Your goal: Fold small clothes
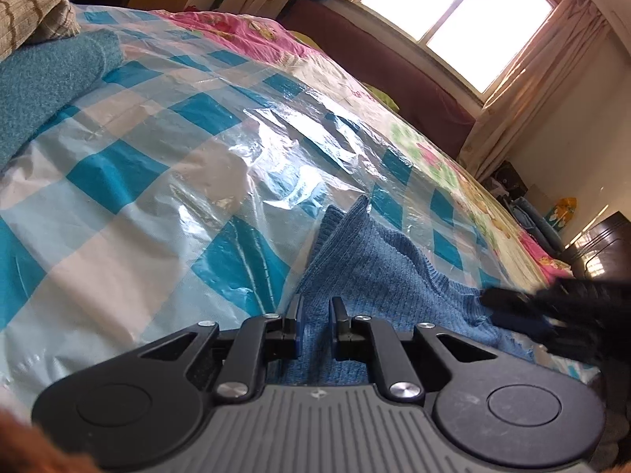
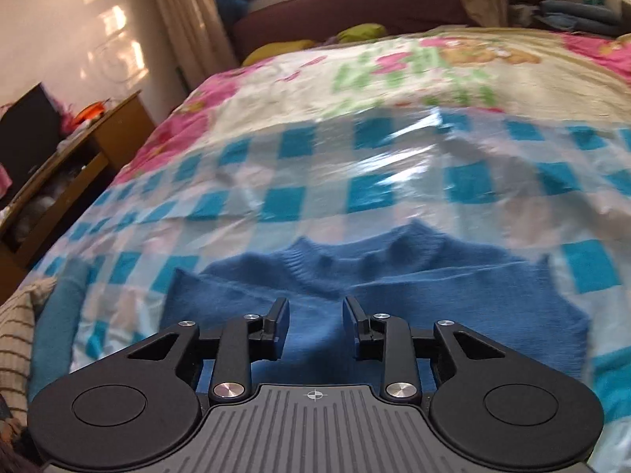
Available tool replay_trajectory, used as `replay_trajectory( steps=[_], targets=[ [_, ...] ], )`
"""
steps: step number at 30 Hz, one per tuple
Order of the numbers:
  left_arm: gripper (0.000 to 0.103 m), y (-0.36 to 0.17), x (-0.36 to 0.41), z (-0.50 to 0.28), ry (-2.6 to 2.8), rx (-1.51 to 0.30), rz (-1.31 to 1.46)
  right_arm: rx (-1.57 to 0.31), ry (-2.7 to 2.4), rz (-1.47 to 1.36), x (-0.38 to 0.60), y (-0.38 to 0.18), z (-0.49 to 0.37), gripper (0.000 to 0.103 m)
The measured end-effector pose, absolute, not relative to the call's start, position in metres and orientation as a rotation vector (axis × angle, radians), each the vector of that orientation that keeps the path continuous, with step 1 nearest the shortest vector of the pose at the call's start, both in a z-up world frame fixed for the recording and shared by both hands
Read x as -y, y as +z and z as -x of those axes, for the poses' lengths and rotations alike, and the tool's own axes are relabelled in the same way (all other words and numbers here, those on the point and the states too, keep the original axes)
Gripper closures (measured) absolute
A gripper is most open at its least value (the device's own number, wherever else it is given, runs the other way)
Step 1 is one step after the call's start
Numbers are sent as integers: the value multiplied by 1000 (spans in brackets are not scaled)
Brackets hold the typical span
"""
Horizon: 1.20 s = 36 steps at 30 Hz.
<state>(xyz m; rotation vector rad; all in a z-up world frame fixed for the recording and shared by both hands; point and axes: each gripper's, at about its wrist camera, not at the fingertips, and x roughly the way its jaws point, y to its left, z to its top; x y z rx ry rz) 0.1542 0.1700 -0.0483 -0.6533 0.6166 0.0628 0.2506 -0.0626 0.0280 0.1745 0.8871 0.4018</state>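
A blue knitted sweater [image 2: 394,299] lies spread on a bed [image 2: 394,79], on top of a shiny plastic sheet [image 2: 284,201] checked in blue and white. In the right wrist view it lies directly ahead of and beneath the right gripper [image 2: 315,329], with its long axis running left to right across the picture and its ribbed neck pointing away, toward the far end of the bed.

The right gripper's jaws stand partly apart, and nothing is pinched between them – the sweater shows through the gap but the pads do not press on it (this view is blurred).

In the left wrist view the left gripper [image 1: 315,325] sits at one edge of the sweater [image 1: 378,268]. Its jaws are drawn close together and knit fills the narrow slot between them, so it appears to be gripping that edge, though the contact itself is hard to make out. A ribbed corner of the sweater rises ahead of it. The right gripper [image 1: 552,311] shows as a dark blur at the far right, over the same garment.

The left hand is therefore the one already at the cloth – the right hovers over its middle.

A folded teal towel [image 1: 51,82] and a striped beige cloth [image 1: 31,15] sit well apart at one side.

The bedspread print is too blurred to read.
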Motion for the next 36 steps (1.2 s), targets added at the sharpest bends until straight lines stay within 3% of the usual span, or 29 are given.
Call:
replay_trajectory(
  steps=[5, 8, 10, 12, 14, 17, 27, 29, 36],
  targets=[
    [85, -50, -177, -155, 34, -630, 668, -940, 498, -116, -14, 16, -260, 57],
    [84, -50, -179, -155, 38, -633, 667, -958, 499, -96, -40, 11, -270, 57],
    [75, -49, -181, -154, 49, -635, 671, -987, 481, -103, -49, 8, -278, 57],
    [74, -50, -184, -153, 46, -632, 693, -992, 420, -78, -56, 4, -284, 60],
    [74, -50, -188, -153, 42, -629, 708, -999, 393, -108, -52, 3, -286, 84],
    [74, -46, -190, -150, 36, -609, 715, -983, 387, -157, -43, 8, -283, 97],
    [70, -44, -184, -151, 26, -617, 677, -849, 490, -95, -78, 23, -272, 103],
    [70, -49, -182, -154, 28, -642, 672, -853, 468, -75, -80, 19, -273, 93],
    [70, -49, -175, -156, 34, -642, 629, -776, 410, -116, -7, 41, -246, 93]
  ],
)
